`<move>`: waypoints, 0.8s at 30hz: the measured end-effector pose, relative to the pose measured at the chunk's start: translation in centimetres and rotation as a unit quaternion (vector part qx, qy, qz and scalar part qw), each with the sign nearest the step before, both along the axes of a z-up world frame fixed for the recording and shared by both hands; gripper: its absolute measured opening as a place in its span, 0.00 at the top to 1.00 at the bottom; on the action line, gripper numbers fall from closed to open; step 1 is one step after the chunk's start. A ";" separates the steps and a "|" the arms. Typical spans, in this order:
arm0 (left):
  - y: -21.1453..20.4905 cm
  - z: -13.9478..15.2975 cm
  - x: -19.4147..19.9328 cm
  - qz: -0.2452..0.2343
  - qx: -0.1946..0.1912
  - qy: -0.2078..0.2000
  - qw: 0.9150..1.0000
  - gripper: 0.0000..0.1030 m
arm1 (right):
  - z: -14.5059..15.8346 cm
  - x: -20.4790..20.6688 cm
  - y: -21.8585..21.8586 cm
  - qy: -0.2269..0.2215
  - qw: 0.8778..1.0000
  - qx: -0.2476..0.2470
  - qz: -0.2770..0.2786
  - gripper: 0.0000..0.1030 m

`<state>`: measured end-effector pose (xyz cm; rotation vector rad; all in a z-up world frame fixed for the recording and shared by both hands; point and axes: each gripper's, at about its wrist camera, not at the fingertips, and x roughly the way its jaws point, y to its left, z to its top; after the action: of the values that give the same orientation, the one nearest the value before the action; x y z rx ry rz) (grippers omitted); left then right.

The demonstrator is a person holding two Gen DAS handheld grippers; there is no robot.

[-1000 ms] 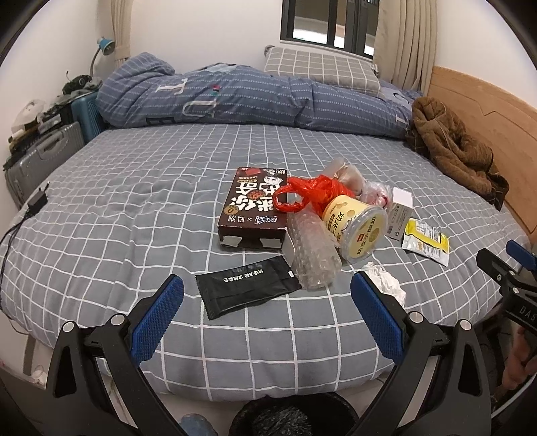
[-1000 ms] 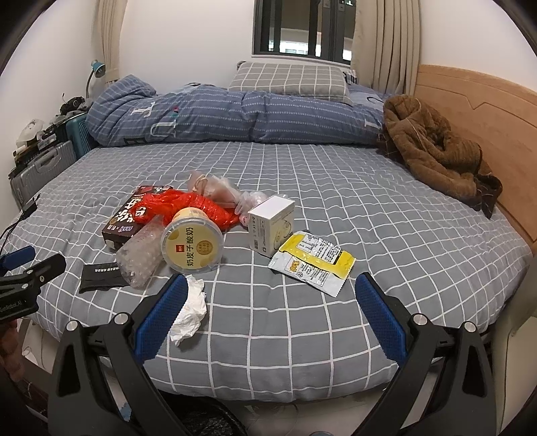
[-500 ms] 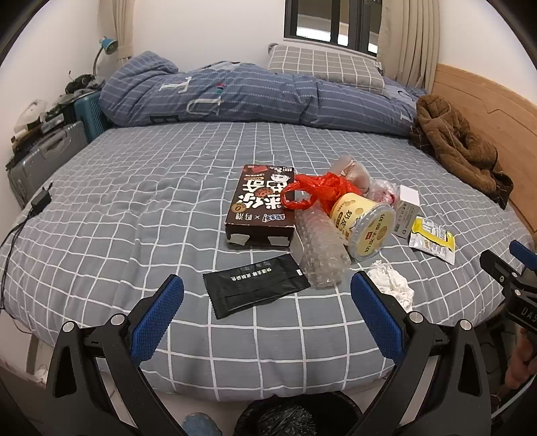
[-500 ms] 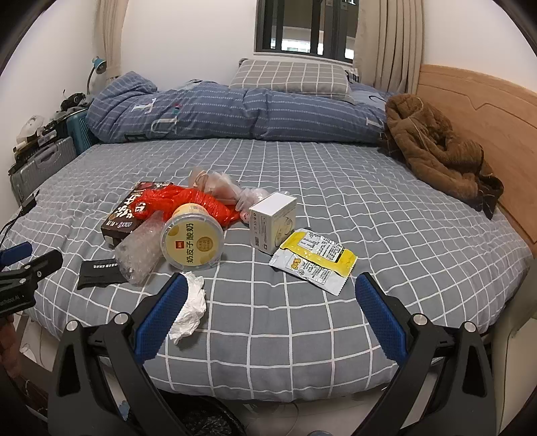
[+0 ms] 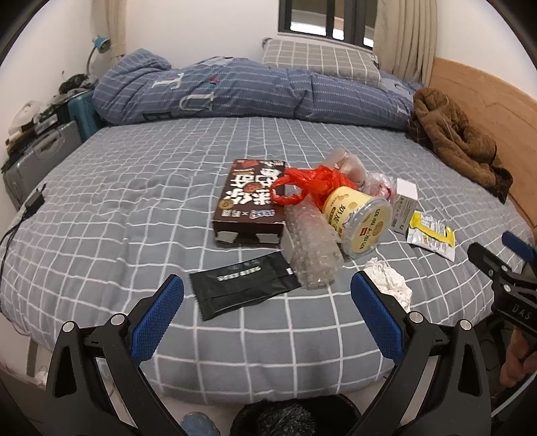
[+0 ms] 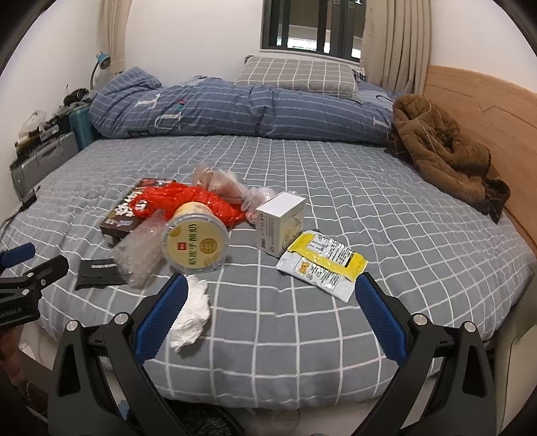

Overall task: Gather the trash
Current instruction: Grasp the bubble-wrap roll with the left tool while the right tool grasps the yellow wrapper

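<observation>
At the foot of a bed, two hand-held tools hover side by side, each with black arms and blue textured pads. The left tool (image 5: pixel 266 312) has its pads spread wide with nothing between them. The right tool (image 6: pixel 270 313) is spread wide and empty too.

Below the mattress edge, a dark round bin (image 5: pixel 285 417) lined with a black bag sits on the floor.

The bed is covered by a grey sheet with a white grid (image 6: pixel 335 208). Nearest its edge lie a crumpled white tissue (image 6: pixel 191 315) and a flat black foil pouch (image 5: pixel 241 285). Just beyond the pouch, touching it, is a roll of clear bubble wrap (image 5: pixel 310 248). Beside the wrap lies a round cream yoghurt tub on its side (image 6: pixel 198 236), lid facing the tools. A yellow and white snack sachet (image 6: pixel 322 263) lies flat to the right, beside a small white cardboard box (image 6: pixel 280 223) standing upright. Behind the tub sit a crumpled red plastic bag (image 5: pixel 308 186), a dark brown printed carton (image 5: pixel 251 201) lying flat, and clear plastic bags (image 6: pixel 231 186).

Further back, a brown fleece jacket (image 6: pixel 443 151) is heaped against a wooden headboard (image 6: pixel 486 104). A rolled blue striped duvet (image 6: pixel 235 109) stretches across the far end, with a grey checked pillow (image 6: pixel 298 75) behind it. Grey suitcases (image 5: pixel 40 157) stand at the left wall, and a dark window (image 6: pixel 312 25) with beige curtains sits beyond.
</observation>
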<state>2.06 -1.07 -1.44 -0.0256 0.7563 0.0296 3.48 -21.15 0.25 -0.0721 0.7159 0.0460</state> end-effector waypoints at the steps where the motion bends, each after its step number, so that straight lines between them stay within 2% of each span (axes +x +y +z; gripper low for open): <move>1: -0.3 -0.3 0.5 -0.002 0.003 0.003 1.000 0.06 | -0.1 0.3 -0.3 0.003 1.000 0.001 -0.002 0.07; 7: -2.7 -2.1 3.4 -0.015 0.015 0.017 1.000 0.06 | -1.7 3.2 -2.6 0.015 1.000 -0.010 -0.013 0.07; 10: -3.4 -3.1 4.8 -0.015 0.024 0.026 0.999 0.10 | -3.4 5.0 -3.8 0.041 0.999 0.005 -0.018 0.08; 15: -4.0 -4.5 6.6 -0.011 0.012 0.044 0.999 0.12 | -5.3 7.6 -4.6 0.053 0.998 0.000 -0.022 0.08; 24: -4.1 -6.7 9.3 -0.004 0.006 0.064 0.998 0.26 | -8.7 11.5 -5.0 0.097 0.994 0.021 -0.054 0.08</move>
<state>11.34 -5.16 -8.17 -0.0095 0.8838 0.0274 15.01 -26.11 -8.44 0.0116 0.9127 -0.0352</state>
